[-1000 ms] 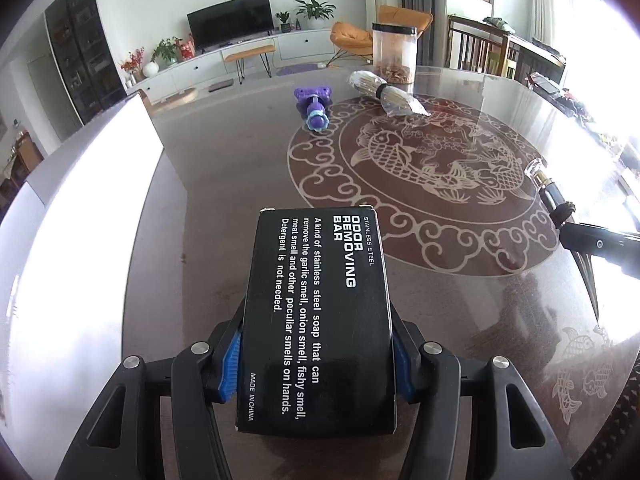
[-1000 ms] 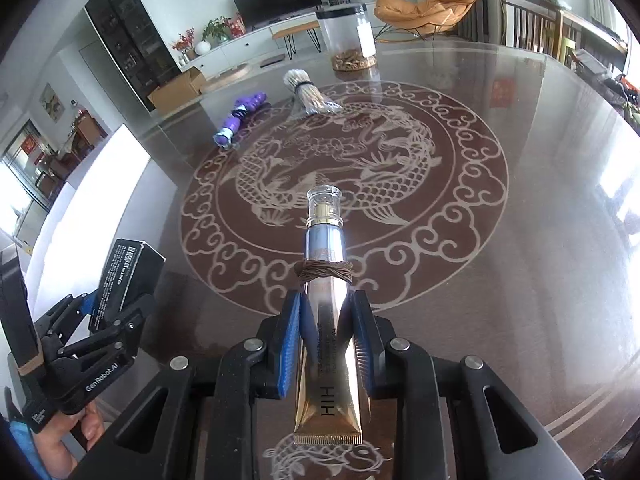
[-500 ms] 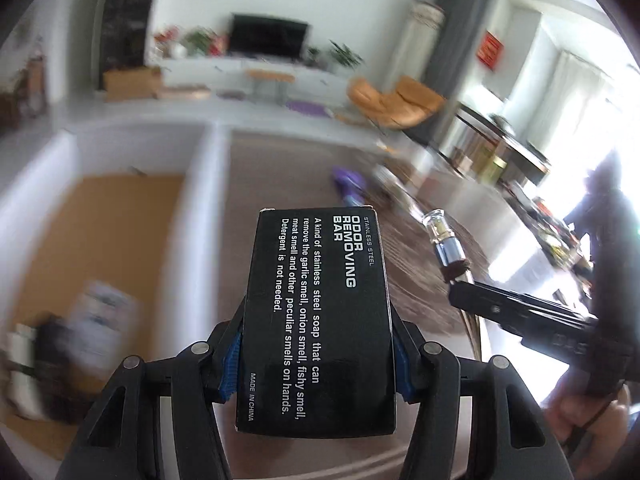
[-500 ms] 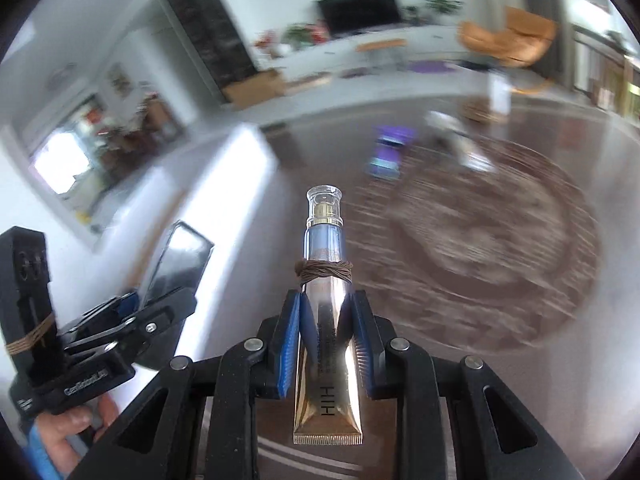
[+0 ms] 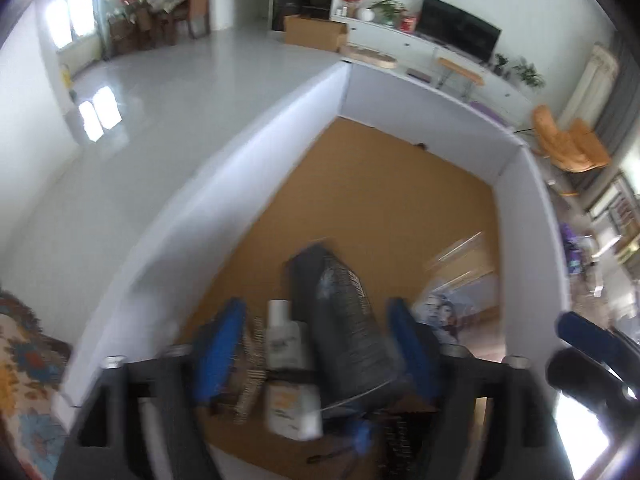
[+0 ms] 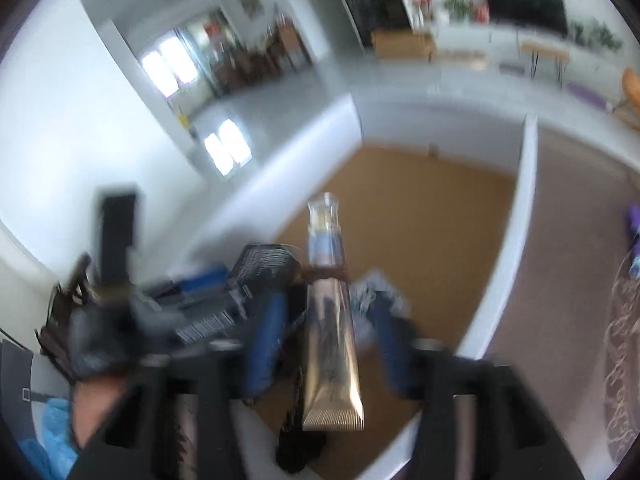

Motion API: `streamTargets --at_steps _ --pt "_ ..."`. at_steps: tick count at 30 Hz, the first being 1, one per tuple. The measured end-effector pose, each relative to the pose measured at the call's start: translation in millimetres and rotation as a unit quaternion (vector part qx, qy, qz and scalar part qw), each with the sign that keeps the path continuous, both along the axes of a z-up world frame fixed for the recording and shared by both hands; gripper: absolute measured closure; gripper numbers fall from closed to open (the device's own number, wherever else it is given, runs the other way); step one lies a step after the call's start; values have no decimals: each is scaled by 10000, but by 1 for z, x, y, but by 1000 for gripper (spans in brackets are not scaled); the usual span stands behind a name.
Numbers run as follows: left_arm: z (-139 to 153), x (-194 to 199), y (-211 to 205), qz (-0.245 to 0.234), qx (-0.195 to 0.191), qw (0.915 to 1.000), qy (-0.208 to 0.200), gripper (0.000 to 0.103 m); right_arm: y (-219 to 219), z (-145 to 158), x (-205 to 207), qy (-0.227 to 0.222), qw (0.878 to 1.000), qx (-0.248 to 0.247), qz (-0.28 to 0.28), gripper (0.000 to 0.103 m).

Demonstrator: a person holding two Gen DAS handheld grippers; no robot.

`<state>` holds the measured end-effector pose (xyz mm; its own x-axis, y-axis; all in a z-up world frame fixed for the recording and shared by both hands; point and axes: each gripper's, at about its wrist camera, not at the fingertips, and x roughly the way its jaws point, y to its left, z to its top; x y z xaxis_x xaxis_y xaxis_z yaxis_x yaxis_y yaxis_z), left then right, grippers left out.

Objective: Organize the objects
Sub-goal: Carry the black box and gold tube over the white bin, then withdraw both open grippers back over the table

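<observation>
**Two grippers spread over the white box**

Two of your grippers sit above the white-walled box [image 5: 520,216], whose cardboard-brown floor [image 5: 380,184] fills the middle of both views.

Your left gripper [image 5: 316,344] has just been opening: its blue pads [image 5: 220,344] stand wide apart, and the black odor-bar box [image 5: 344,320] lies between them, tilted and blurred, clear of the pad at 9 o'clock; whether it still touches the pad at 3 o'clock you cannot tell from the blur. Below it, at 6 o'clock in the left wrist view, a small white bottle [image 5: 284,344] rests on the box floor, with a printed packet [image 5: 456,304] toward 3 o'clock.

Your right gripper [image 6: 328,332] has also just been opening. The gold tube [image 6: 330,340] with the clear cap [image 6: 324,208] lies between its blue pads [image 6: 266,336], with a gap on each side, cap pointing to 12 o'clock over the box floor. At 9 o'clock in that view your left gripper and the odor-bar box show again, with your left hand [image 6: 92,396] below.

Beyond the box wall at 3 o'clock lies the brown patterned table [image 6: 580,280].
</observation>
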<state>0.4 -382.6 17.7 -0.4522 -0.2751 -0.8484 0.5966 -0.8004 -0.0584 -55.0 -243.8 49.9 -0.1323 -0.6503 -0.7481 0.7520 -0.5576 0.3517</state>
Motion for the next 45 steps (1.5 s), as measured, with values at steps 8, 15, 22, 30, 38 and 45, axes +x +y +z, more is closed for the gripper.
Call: streamTargets --at_steps 8,15,22,30,38,45 --pt "25 6 41 -30 -634 9960 636 1 104 11 7 1305 9870 -550 -765 6" --pt "65 -21 147 -1263 -594 9779 1557 1 236 -64 -28 2012 9492 870 -2258 1" --pt "42 -68 286 -2950 136 9484 1151 1 358 -113 -52 1548 9144 1514 -3420 1" --pt "-51 -101 383 -3561 274 9340 -6 1 396 -121 -59 1208 8954 1673 -3946 1" --pt "-69 -132 369 -3200 108 9473 -88 1 394 -121 -60 1076 8992 1666 -3901 1" --pt "-48 -178 354 -3196 -5 9474 191 1 395 -126 -62 882 9011 1663 -3905 1"
